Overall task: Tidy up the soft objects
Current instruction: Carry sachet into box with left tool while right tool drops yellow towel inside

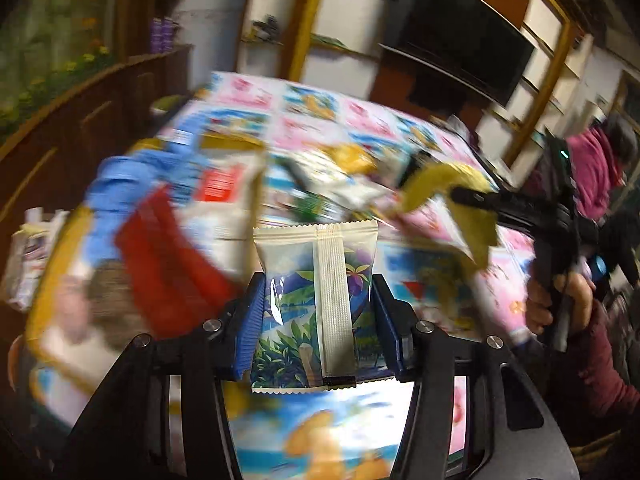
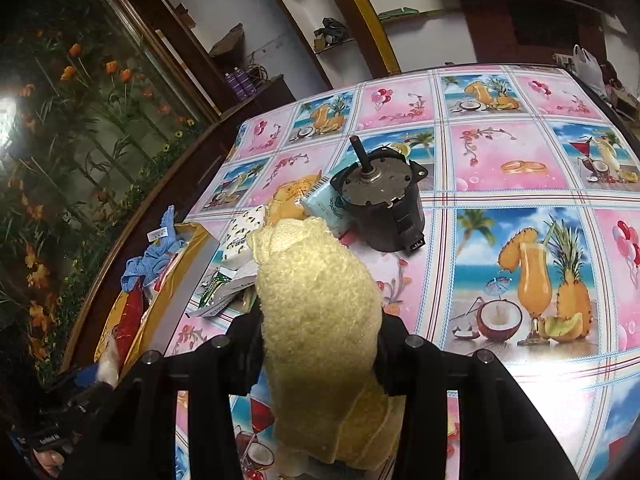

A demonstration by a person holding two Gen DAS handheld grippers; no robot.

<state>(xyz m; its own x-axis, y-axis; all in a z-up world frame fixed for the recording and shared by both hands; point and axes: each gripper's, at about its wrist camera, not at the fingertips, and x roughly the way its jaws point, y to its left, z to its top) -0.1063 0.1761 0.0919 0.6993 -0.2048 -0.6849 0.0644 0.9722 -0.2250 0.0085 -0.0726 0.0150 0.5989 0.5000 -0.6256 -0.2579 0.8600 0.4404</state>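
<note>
At the far left edge of the counter (image 2: 500,200), a yellow box (image 2: 176,280) is seen, already holding a blue cloth (image 2: 160,252) and a red item (image 2: 134,312). Just beside it on the counter, a loose pile of small packets (image 2: 240,240) is heaped. A dark motor (image 2: 384,208) stands upright next to the pile, its shaft pointing up.

In the left wrist view, a small sachet (image 1: 316,300) printed with palm leaves is clamped between the blue pads (image 1: 248,320) of the left hand-held gripper (image 1: 316,312). It is held upright above the counter, close to the box, and most of that view is blurred.

In the right wrist view, a yellow towel (image 2: 316,312) is pinched by the right hand-held gripper (image 2: 318,344). The towel is bunched above the jaws and hangs below them, over the counter and near the pile. From the left view, the same towel is seen dangling beside a sleeved hand (image 1: 560,300).

Several risks are judged likely. The glossy sachet could slip from the pads if it is swung quickly toward the box. The trailing towel could drag across the pile and scatter packets, or catch the motor shaft. The two hand-held grippers could also collide if both are taken to the box together.
</note>
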